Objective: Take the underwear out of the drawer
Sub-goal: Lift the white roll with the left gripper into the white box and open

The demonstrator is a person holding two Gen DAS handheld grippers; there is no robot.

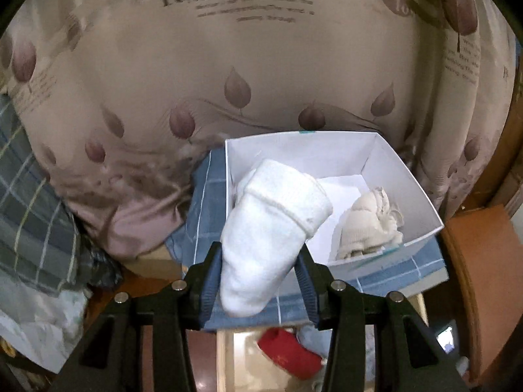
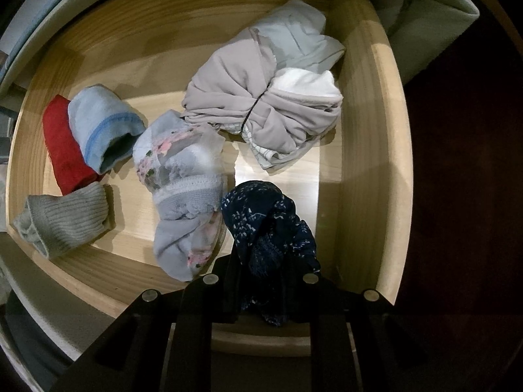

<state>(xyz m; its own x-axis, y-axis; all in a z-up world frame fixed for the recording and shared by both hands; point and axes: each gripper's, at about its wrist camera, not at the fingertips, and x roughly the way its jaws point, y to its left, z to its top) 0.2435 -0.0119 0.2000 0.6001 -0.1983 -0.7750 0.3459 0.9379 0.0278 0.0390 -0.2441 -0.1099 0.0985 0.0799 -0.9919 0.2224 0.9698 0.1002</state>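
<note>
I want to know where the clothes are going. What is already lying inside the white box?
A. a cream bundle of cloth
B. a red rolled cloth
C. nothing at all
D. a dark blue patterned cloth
A: in the left wrist view a cream bundle of cloth lies in the right part of the white box, while the left tool holds a white rolled cloth in front of the box.

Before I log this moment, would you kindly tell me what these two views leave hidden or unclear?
- Left wrist view: the near end of the white roll, cut off behind the left gripper.
- Left wrist view: the drawer below, only a red piece showing, blurred and blocked by the gripper body.
- Right wrist view: where the right gripper pinches the navy cloth, dark on dark.
- Right wrist view: the white box's inside, cut by the frame edge.
</note>
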